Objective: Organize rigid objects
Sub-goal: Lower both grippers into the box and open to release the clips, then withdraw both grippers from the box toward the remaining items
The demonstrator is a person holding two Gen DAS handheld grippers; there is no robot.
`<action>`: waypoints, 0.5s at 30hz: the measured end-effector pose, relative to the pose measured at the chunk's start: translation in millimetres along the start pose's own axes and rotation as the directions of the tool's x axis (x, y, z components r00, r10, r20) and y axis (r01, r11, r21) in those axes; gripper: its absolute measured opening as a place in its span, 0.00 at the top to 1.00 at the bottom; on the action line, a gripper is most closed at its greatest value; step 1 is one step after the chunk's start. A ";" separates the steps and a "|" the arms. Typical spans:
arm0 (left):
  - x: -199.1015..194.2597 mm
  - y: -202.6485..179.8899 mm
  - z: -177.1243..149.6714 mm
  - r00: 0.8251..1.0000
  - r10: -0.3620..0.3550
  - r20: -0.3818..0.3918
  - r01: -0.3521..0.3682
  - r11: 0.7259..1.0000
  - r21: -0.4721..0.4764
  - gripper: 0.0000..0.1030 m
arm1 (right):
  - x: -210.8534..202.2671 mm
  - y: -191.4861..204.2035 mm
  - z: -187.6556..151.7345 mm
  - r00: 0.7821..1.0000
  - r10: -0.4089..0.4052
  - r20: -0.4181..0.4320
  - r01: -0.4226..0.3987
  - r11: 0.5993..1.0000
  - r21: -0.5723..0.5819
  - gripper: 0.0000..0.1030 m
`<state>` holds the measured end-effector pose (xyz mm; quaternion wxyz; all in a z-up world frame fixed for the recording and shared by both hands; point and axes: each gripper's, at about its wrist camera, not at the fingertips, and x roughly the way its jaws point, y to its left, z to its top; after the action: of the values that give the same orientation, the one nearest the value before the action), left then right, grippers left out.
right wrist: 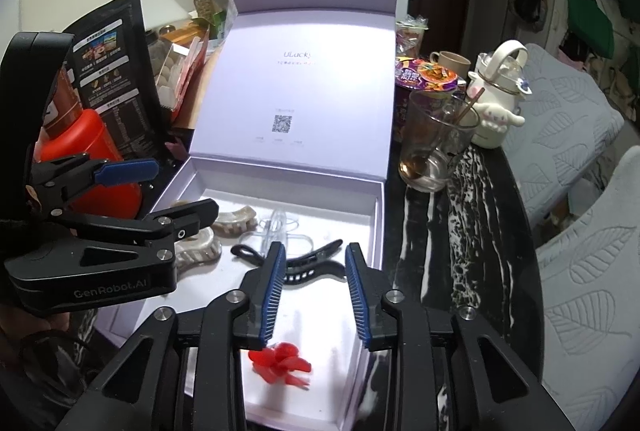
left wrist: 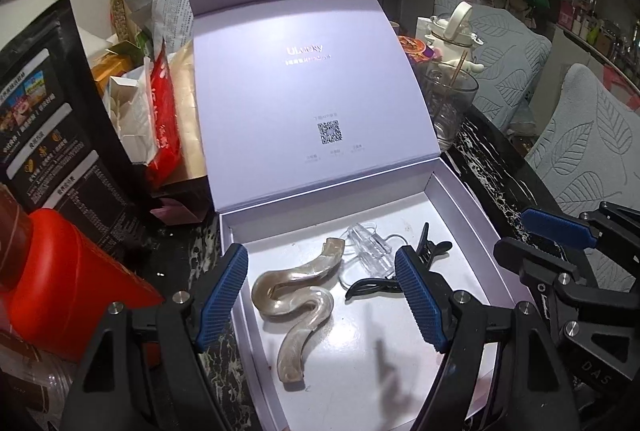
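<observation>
Left wrist view: lilac gift box [left wrist: 460,207] stands with lid up on the dark marbled table [left wrist: 492,167], its white tray holding every hair clip that shows.
Box contents, by size: pearly wavy clip [left wrist: 296,295], then black clip [left wrist: 384,277], clear clip [left wrist: 370,245], and the red flower clip [right wrist: 282,361], which shows in the right wrist view alone.
Pearly wavy clip: lies flat in the left half of the tray, its long axis running from near edge toward the hinge wall, far end curling right.
Black clip: lies across the tray, long axis roughly side to side, tapered tip pointing left in the right wrist view; touches or overlaps the clear clip behind it.
Red flower clip: near the tray's front edge, no clear long axis, petals fanning right.
Left gripper [left wrist: 324,301]: jaws wide apart, nothing between the pads; pearly clip lies directly below the gap.
Right gripper [right wrist: 316,295]: jaws partly apart, empty; red clip sits just below the fingertips, black clip just beyond them.
Deciding relation: the red clip lies under the right gripper, so the right hand is nearer it; the left is nearer the pearly clip.
Judgement: both clips look freshly set down; whatever remains to sort lies outside the tray, unseen here.
</observation>
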<state>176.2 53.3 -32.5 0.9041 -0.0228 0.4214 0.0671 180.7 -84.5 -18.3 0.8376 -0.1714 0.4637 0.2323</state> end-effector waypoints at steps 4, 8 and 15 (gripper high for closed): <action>-8.4 -1.7 0.8 1.000 -0.001 0.014 0.000 1.000 0.004 0.26 | -4.3 0.0 0.9 1.000 -0.007 0.008 0.007 1.000 -0.001 0.66; -20.9 -3.8 2.0 0.999 0.003 0.043 -0.003 1.000 0.014 0.26 | -12.0 -1.2 1.6 1.000 -0.012 0.026 0.012 1.000 0.004 0.59; -41.4 -7.1 3.0 0.996 -0.004 0.088 0.002 1.000 0.030 0.26 | -30.8 2.1 2.7 0.998 -0.008 0.063 0.009 1.000 -0.009 0.59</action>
<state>153.2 42.3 1.0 0.9221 -0.0071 0.3822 0.0604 167.2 -88.5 9.3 0.8521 -0.1699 0.4352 0.2361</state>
